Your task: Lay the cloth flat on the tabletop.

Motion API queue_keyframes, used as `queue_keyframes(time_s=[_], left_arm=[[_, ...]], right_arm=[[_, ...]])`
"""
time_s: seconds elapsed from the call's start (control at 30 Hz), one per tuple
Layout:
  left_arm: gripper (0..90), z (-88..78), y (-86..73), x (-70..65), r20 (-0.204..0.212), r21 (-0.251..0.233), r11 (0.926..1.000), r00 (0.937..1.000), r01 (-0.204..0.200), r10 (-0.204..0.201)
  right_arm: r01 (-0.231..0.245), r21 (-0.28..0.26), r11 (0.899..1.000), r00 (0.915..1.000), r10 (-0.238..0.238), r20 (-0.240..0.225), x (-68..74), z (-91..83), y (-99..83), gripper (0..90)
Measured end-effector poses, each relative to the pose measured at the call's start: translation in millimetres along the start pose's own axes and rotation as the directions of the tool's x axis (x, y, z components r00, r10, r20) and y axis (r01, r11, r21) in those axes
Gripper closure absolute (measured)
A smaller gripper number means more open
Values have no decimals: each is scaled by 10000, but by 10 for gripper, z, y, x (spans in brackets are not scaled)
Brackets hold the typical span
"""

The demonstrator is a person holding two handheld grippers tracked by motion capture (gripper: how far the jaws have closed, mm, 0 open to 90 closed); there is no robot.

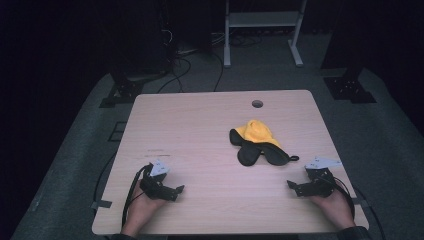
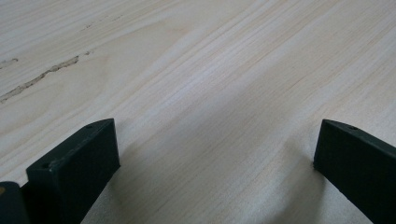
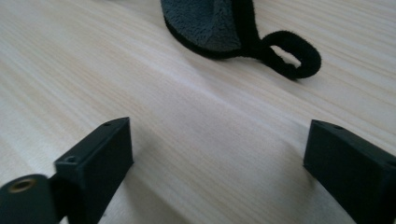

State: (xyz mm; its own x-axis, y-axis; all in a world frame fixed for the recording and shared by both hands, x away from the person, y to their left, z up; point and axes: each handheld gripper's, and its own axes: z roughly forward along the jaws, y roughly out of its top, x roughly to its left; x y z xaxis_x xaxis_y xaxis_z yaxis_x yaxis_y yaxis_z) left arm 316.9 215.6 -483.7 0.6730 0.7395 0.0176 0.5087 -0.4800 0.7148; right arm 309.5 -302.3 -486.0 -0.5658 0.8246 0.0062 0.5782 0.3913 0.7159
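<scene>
A yellow cloth (image 1: 256, 132) lies right of the table's middle with a black padded eye mask (image 1: 260, 151) overlapping its near side. The mask's dark fleece edge and strap loop (image 3: 289, 56) lie just beyond my right jaws. My left gripper (image 1: 172, 192) rests at the near left, held by a hand, open with bare wood between its jaws (image 2: 215, 154). My right gripper (image 1: 295, 187) rests at the near right in the other hand, open, pointing toward the mask (image 3: 210, 25) with nothing between its jaws.
The light wooden table (image 1: 200, 125) has a round cable hole (image 1: 257, 103) near its far edge. Dark floor, cables and a white metal frame (image 1: 262, 25) stand beyond. Scratch marks (image 2: 42, 74) run across the wood ahead of the left gripper.
</scene>
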Motion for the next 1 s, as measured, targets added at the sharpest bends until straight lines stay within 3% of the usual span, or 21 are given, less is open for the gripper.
queue_keyframes(time_s=[0.07, 0.17, 0.57, 1.0], left_arm=[[0, 3, 2, -6, 10, -6, 10000, 10000, 47, -47], [0, 2, 2, -6, 23, -3, 10000, 10000, 32, -32], [0, -10, -10, -6, 71, 1, 10000, 10000, -1, 1], [0, -9, -9, -3, 148, -3, 9999, 9998, -113, 113]], right_arm=[[60, 38, 10000, 9999, -59, -84, 16, -26, 3, 127], [194, 97, 9998, 9998, -194, 27, 33, -59, 30, 126], [-315, -561, 9979, 9994, 306, -166, -35, -191, 158, 133], [120, -1326, 9911, 9999, -124, -25, -57, -280, 416, 133]])
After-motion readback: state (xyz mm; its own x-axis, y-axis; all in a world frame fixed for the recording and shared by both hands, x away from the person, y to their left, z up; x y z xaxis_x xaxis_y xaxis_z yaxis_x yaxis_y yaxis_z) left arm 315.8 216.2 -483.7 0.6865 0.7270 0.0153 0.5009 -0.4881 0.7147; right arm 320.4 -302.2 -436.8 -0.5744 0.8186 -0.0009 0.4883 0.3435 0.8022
